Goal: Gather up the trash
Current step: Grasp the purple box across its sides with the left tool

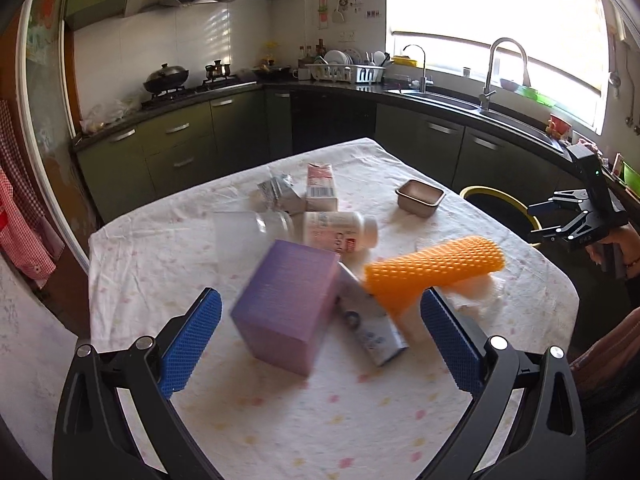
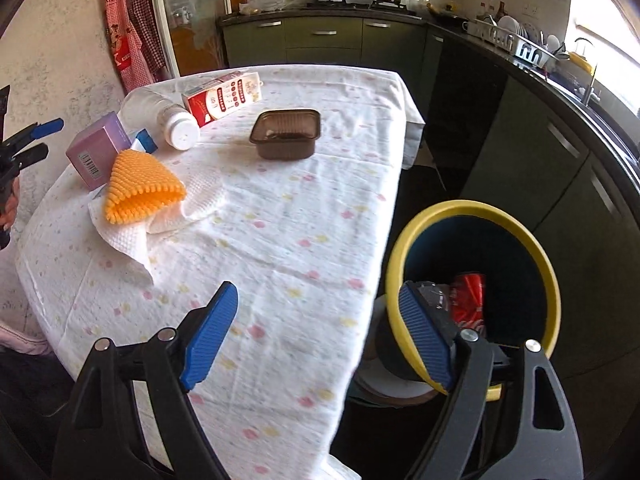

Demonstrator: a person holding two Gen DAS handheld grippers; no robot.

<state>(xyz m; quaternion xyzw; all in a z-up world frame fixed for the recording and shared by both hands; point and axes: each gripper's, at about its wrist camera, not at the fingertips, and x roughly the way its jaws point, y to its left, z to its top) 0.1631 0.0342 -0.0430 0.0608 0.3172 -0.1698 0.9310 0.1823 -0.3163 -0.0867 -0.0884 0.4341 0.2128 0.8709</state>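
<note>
Both grippers stand open and empty. The right gripper (image 2: pixel 316 332) hangs at the table edge beside the yellow-rimmed bin (image 2: pixel 472 216) (a red can (image 2: pixel 468 300) lies inside). The left gripper (image 1: pixel 320 344) frames the purple box (image 1: pixel 286 304), likely the next pickup, needing a closing grip.

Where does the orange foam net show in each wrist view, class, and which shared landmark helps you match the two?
Left wrist: orange foam net right of centre, beside the purple box.
Right wrist: orange foam net at left, on white paper towel.
Shared landmark: purple box.
</note>
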